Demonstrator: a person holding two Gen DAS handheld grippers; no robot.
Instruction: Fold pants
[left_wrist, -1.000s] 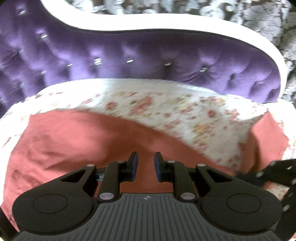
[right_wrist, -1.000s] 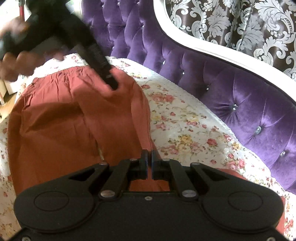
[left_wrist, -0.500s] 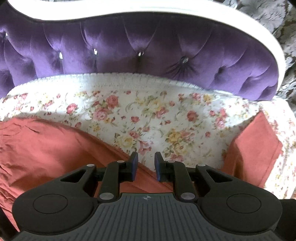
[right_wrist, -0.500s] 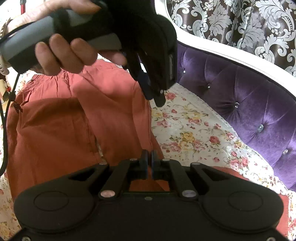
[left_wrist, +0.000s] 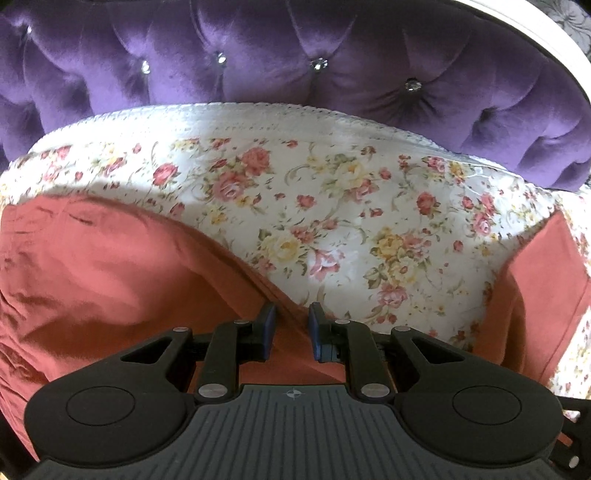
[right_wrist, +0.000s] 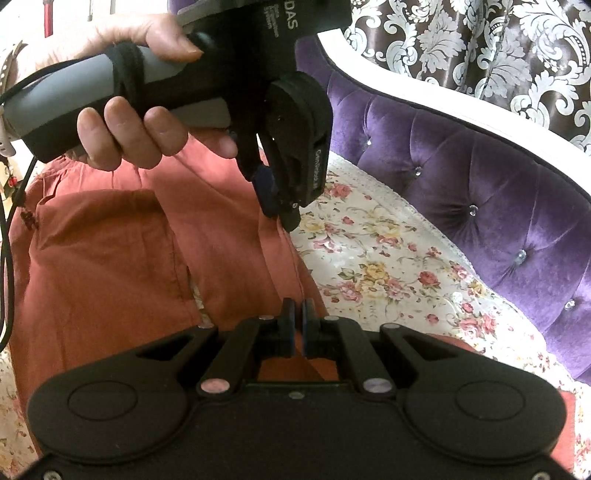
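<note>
Pants (left_wrist: 110, 280) of rust-red cloth fill the left and lower part of the left wrist view, lying on a floral sheet (left_wrist: 332, 206) that covers a seat backed by purple tufted upholstery (left_wrist: 295, 66). The left tongs (left_wrist: 291, 332) point steeply down over the folded edge of the cloth; their blue pads stand a modest gap apart, with red fabric showing beneath and between them, and no pad can be seen pressing on it, so they read as open and holding nothing. Another part of the same garment shows at the right edge, cut off by the frame, and how it joins the rest is hidden behind the tongs' body. In the right wrist view, the pants (right_wrist: 103, 266) spread across the left half over the floral sheet (right_wrist: 388, 258), with the purple upholstery (right_wrist: 498, 177) and its white frame (right_wrist: 443, 107) curving behind. The right tongs (right_wrist: 297, 325) have their pads nearly together, with only a sliver between them; whether they pinch the fold of cloth lying there cannot be told. Above, a hand (right_wrist: 140, 122) grips the grey handle of the left tongs (right_wrist: 277, 206), whose tips hang just above the edge of the pants; the wrist is cut off at the left.
</note>
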